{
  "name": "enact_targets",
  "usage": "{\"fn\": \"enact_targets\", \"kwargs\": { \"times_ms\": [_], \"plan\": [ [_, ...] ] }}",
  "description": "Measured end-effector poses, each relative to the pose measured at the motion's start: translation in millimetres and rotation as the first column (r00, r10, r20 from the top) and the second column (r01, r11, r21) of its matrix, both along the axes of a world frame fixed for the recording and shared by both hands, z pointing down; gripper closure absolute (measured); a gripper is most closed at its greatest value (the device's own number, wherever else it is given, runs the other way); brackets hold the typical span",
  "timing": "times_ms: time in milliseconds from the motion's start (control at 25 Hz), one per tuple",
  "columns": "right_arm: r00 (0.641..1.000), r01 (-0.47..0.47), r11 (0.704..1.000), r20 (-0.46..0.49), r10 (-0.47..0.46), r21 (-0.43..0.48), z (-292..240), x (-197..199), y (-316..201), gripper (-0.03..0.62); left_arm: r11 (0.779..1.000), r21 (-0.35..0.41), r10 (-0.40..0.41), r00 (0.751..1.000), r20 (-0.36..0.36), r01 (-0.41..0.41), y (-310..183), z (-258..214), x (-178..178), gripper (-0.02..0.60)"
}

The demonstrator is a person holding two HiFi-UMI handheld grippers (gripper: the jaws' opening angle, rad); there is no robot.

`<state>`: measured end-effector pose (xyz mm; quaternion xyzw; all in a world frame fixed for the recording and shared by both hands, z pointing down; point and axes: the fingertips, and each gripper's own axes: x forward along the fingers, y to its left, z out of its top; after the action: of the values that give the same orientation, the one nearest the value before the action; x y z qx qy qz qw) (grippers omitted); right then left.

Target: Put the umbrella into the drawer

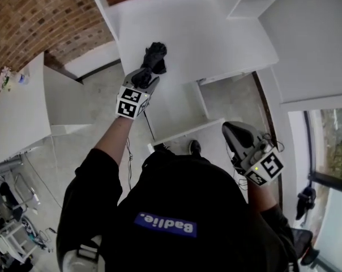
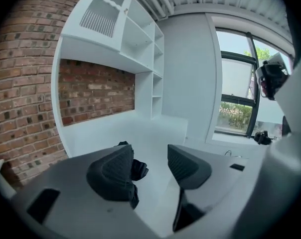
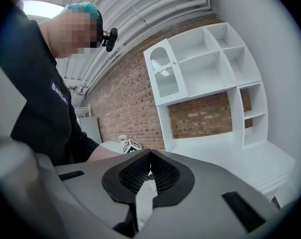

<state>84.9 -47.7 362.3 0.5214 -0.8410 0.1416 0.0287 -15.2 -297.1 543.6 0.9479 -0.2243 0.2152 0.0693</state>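
A folded black umbrella (image 1: 155, 57) lies on the white desk (image 1: 216, 38) near its front left corner. My left gripper (image 1: 144, 77) reaches up to it with its jaws open, tips just short of the umbrella's near end. In the left gripper view the umbrella (image 2: 138, 169) shows past the left pad, and the gap of my left gripper (image 2: 150, 166) holds nothing. Below the desk's front a white drawer (image 1: 185, 128) stands pulled out. My right gripper (image 1: 232, 130) hangs at the lower right, apart from the desk. In its own view my right gripper (image 3: 150, 171) is shut on nothing.
A white shelf unit (image 3: 205, 63) rises on a brick wall behind the desk. A second white table (image 1: 18, 112) with small items stands at the left. A window (image 2: 235, 93) is on the right. Cables lie on the floor (image 1: 80, 157).
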Motion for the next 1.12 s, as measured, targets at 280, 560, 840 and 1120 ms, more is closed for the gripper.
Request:
{"fn": "enact_targets", "kwargs": {
  "times_ms": [280, 560, 840, 1120],
  "plan": [
    [0.995, -0.094, 0.995, -0.017, 0.094, -0.031, 5, 11, 12, 0.565, 0.996, -0.069, -0.057, 0.992, 0.111, 0.065, -47, 61, 8, 0.329],
    [0.985, -0.166, 0.983, -0.058, 0.161, -0.083, 12, 24, 24, 0.565, 0.989, -0.105, -0.073, 0.969, 0.237, 0.100, -76, 107, 21, 0.259],
    [0.972, -0.228, 0.968, -0.078, 0.221, -0.103, 13, 35, 34, 0.565, 0.971, -0.178, -0.097, 0.946, 0.309, 0.158, -90, 152, 21, 0.242],
    [0.971, -0.230, 0.962, -0.092, 0.219, -0.146, 20, 36, 36, 0.565, 0.961, -0.188, -0.130, 0.931, 0.341, 0.203, -98, 169, 17, 0.264]
  ]
}}
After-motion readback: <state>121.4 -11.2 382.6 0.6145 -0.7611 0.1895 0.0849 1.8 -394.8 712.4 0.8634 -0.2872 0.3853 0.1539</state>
